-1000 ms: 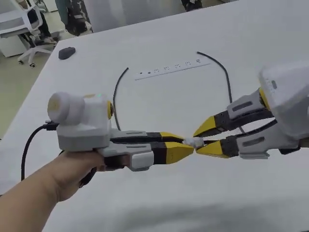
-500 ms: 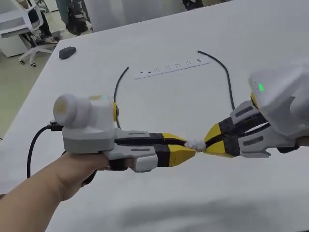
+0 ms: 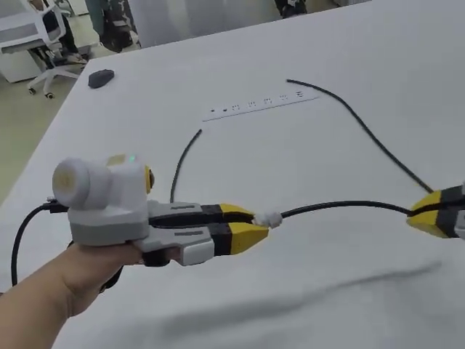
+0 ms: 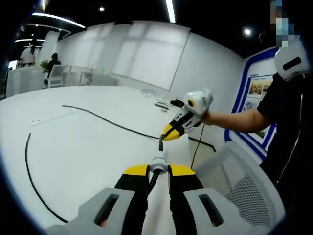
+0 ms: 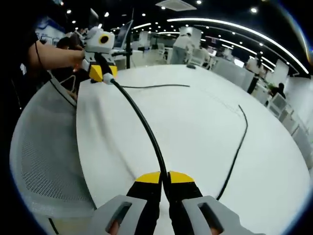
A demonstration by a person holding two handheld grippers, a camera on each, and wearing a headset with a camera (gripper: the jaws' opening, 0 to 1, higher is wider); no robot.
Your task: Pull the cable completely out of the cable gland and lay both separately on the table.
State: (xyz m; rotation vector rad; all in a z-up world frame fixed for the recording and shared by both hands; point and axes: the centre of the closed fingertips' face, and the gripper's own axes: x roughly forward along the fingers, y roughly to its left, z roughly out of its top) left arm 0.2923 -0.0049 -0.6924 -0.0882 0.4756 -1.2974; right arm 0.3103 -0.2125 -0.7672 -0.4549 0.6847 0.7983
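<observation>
You hold the left gripper point(image 3: 256, 220) low and level over the white worktop point(image 3: 305, 298). Your left hand point(image 3: 91, 265) is wrapped under its grey body. Its yellow fingers point(image 3: 241, 235) point right and are clamped on the small white gland point(image 3: 269, 218).

The black cable point(image 3: 341, 206) leaves the gland and runs in a shallow arc, clear of the worktop, to the right gripper point(image 3: 413, 216) at the right edge of the head view. The right gripper view shows that gripper's fingers pressed together on the cable. Past that grip the cable lies across the worktop toward a white power strip point(image 3: 254, 103).

More cable lies on the worktop beyond the left gripper. I judge it to be the tail not yet through the gland. The two grippers are well apart, facing each other along one line.

For the pull, brace the left gripper in place and draw the right one straight along the gland's axis, not sideways, so the cable slides rather than kinks. With your arms this wide, you will likely need to regrip nearer the gland before the tail comes free.
</observation>
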